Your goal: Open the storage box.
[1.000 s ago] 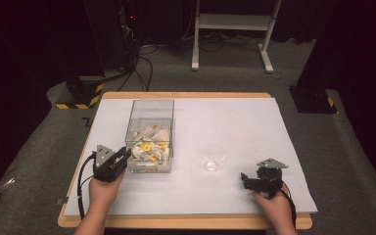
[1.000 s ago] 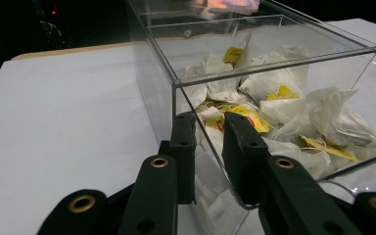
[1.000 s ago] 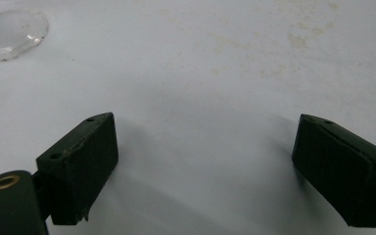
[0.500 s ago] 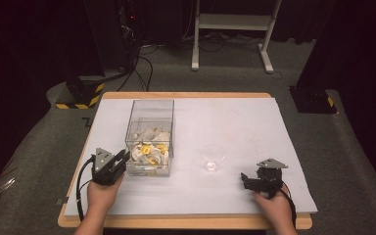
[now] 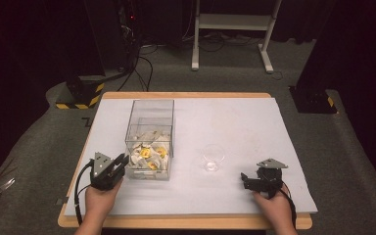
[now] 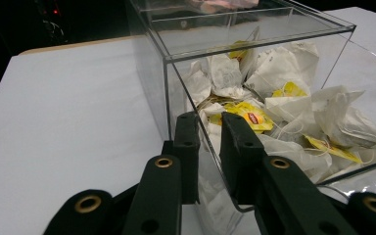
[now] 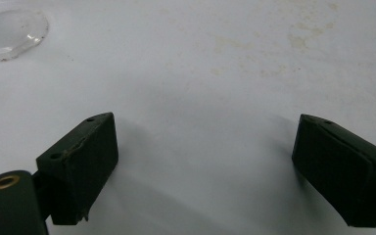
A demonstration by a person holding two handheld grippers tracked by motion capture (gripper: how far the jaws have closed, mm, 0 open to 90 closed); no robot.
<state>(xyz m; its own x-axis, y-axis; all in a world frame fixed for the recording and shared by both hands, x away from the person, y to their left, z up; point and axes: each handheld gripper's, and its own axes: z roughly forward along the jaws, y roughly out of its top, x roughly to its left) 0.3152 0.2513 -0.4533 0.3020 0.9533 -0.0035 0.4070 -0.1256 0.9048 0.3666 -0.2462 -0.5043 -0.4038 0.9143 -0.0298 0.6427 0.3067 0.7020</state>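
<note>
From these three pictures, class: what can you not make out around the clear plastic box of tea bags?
- Box far end: left gripper view, cut off by the top edge.
- Tea-bag tag print: too small.
- Small clear glass cup: right gripper view, cut off at the corner.
- Left gripper grip on the wall: hidden by glare.

glass cup (image 7: 11, 27) cut off by frame edge, tea-bag labels (image 5: 147, 153) too small

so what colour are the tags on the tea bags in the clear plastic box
Yellow, with a small red logo on one tag; the tea bags themselves are white. Clearest in the left gripper view.
</note>
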